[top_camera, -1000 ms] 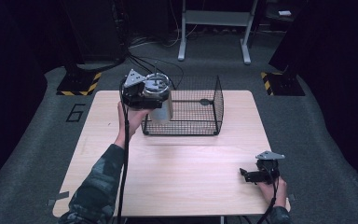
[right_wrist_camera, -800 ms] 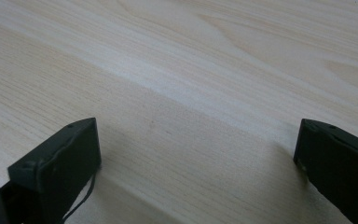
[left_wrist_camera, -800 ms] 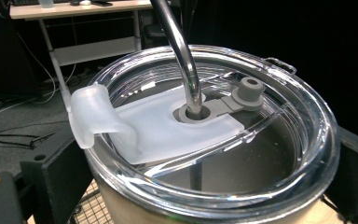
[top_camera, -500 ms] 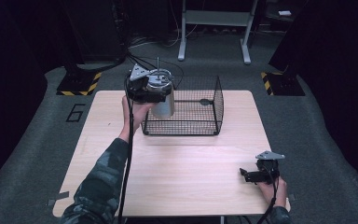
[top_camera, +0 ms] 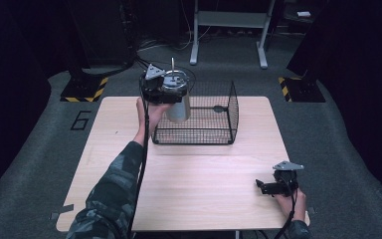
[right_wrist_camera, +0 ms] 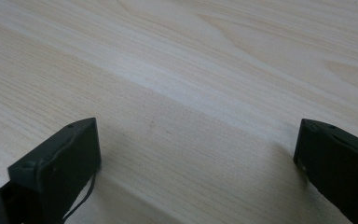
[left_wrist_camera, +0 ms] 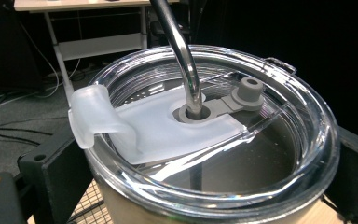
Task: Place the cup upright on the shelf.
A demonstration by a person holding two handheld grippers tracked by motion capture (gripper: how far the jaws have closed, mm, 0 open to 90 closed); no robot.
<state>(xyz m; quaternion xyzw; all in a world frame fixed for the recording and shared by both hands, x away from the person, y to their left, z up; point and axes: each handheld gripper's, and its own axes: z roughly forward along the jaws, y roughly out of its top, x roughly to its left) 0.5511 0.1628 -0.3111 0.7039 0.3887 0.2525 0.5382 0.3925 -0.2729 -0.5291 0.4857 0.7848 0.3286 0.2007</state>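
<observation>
Nearest the person, the right tongs point(top_camera: 267, 187) are resting low on the table point(top_camera: 199, 194) at its near right corner, and in the right gripper view the two black jaws are standing wide apart over bare wood with nothing between them; they are sitting just where they sat a second ago, so this hand is taking no part for now. Further out, the left tongs point(top_camera: 166, 94) are gripping a steel tumbler point(top_camera: 178, 107) just under its rim, the left gripper view showing a jaw pressed against each side of the cup below its clear lid point(left_wrist_camera: 261, 154) and the metal straw point(left_wrist_camera: 179, 51) rising through the lid's grey seal. Over the last second the cup has been travelling away from the person and to the right: it was hanging at the left end of the wire basket point(top_camera: 229, 112), and now it is being held in the air above the basket's left portion, upright, clear of the mesh. That shift is suggesting that the carrying part is nearly over and that the lowering into the basket is coming next, with the near left wall of the mesh being the thing to avoid. Deeper in the basket a small dark thing point(top_camera: 219, 108) is lying on the floor, too small to identify, well apart from the cup
</observation>
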